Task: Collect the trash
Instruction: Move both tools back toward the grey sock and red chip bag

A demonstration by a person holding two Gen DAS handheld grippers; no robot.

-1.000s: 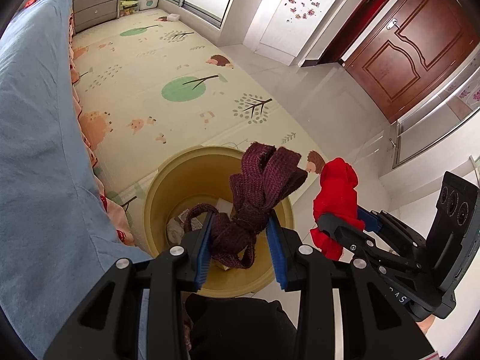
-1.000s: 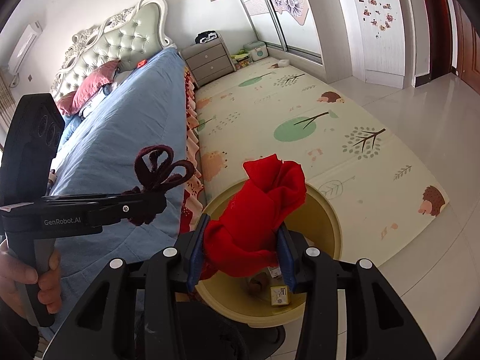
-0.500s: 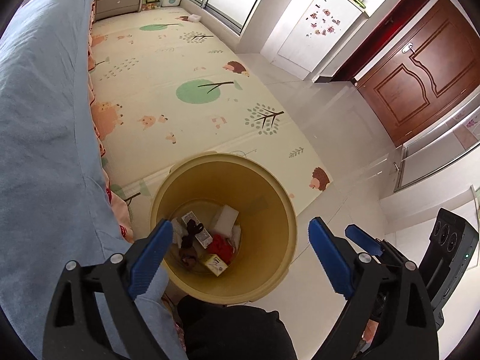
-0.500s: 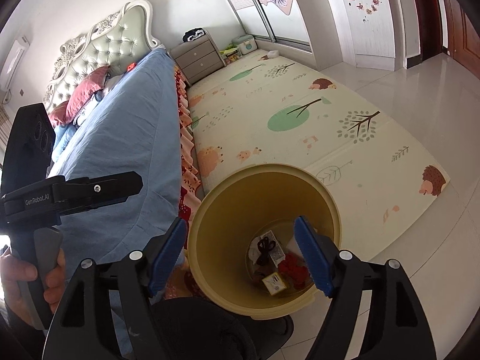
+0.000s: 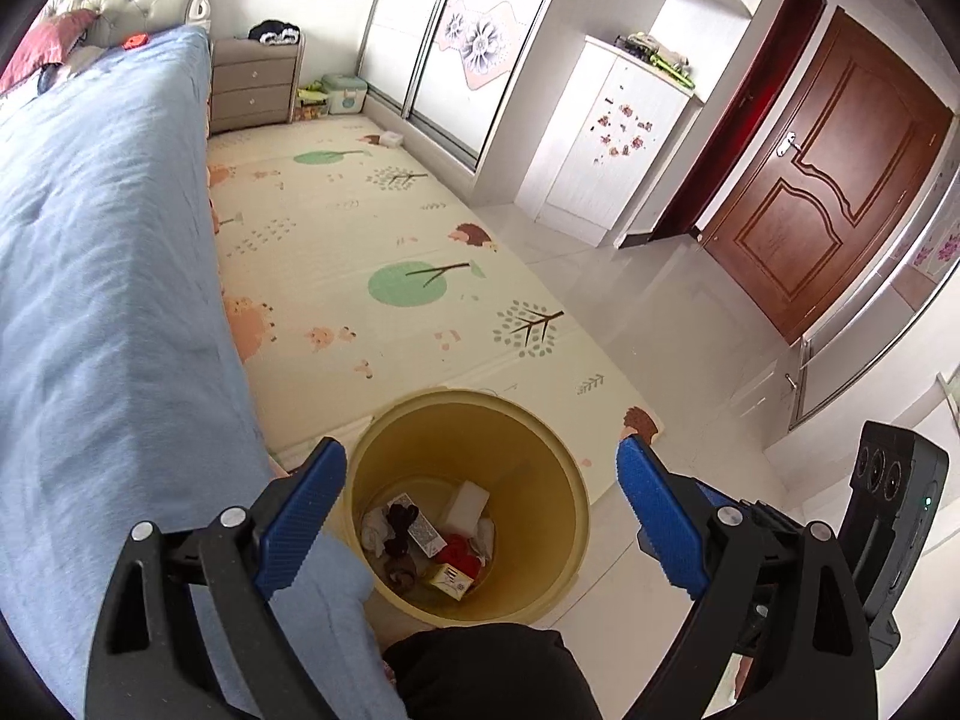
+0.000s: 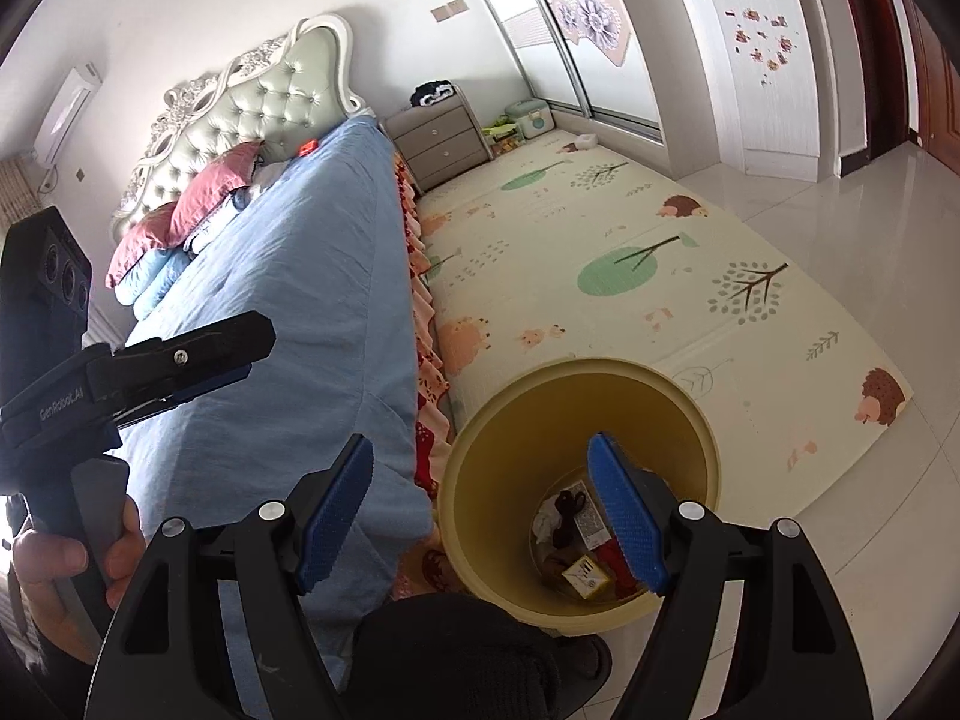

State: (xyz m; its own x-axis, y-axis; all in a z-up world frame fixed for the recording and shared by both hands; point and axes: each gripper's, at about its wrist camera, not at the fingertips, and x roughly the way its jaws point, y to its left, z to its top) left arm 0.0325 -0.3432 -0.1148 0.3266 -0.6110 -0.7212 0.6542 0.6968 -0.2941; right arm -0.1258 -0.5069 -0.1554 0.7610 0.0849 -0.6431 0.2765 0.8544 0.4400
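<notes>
Now both the left gripper (image 5: 480,516) and right gripper (image 6: 480,510) hang with jaws wide and empty above the yellow bin (image 5: 558,456), low in the frame, where the trash (image 5: 420,540) lies. Probably the drop is done; next calls for finding more litter.

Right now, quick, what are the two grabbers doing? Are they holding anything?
Left gripper: open, holding nothing, above the bin.
Right gripper: open, holding nothing, above the same bin.
</notes>
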